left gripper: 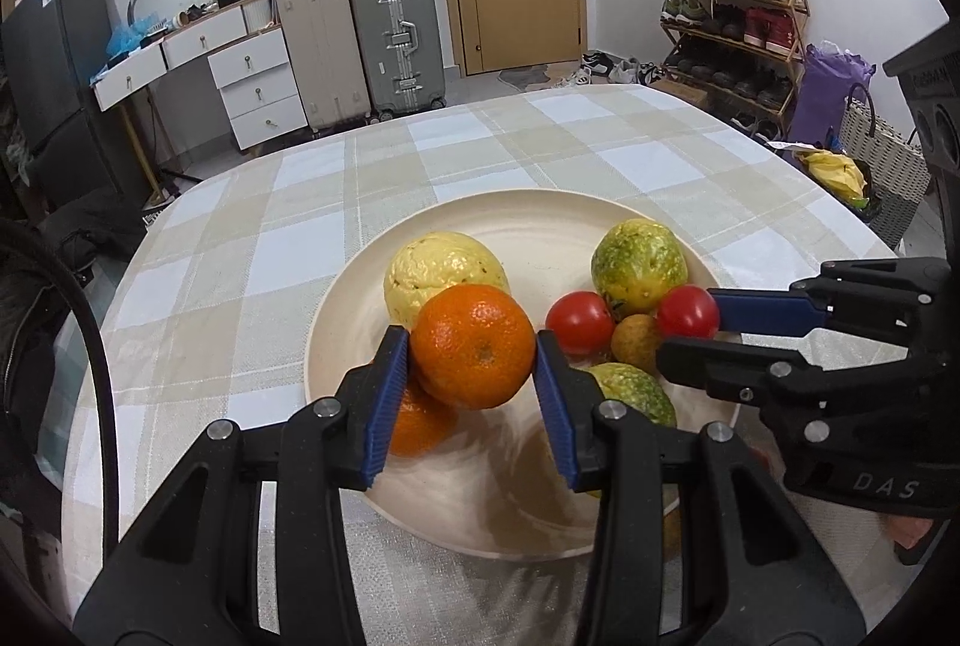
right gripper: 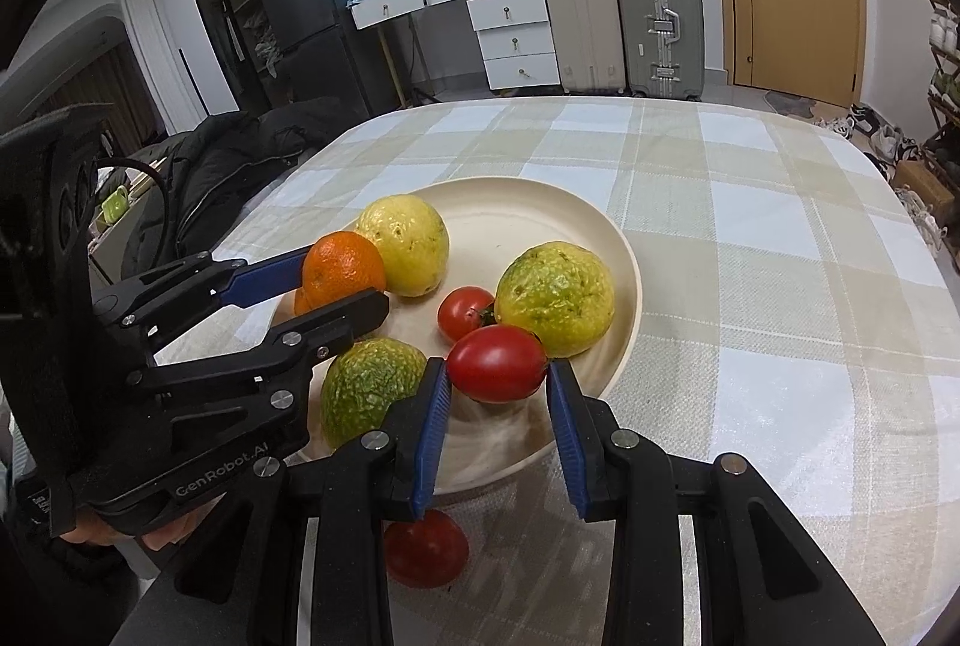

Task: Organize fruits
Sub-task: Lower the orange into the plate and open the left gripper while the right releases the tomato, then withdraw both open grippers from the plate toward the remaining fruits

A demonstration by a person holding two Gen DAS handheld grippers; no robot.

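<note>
Left wrist view: the left gripper [left gripper: 474,352] is clamped on an orange [left gripper: 473,343], held just above the plate [left gripper: 336,340], with a second orange [left gripper: 414,421] and a yellow fruit [left gripper: 441,265] close behind. Advice: lower it into a clear spot and release only once it rests, or it may roll. Right wrist view: the right gripper [right gripper: 497,382] grips a tomato [right gripper: 497,363] over the plate's near rim, beside a green fruit [right gripper: 555,295]; another tomato [right gripper: 426,547] lies on the cloth [right gripper: 750,256] outside. Set the held one inward, away from the rim.

Blk grippers [left gripper: 474,346], blue pads [left gripper: 384,400]
</note>
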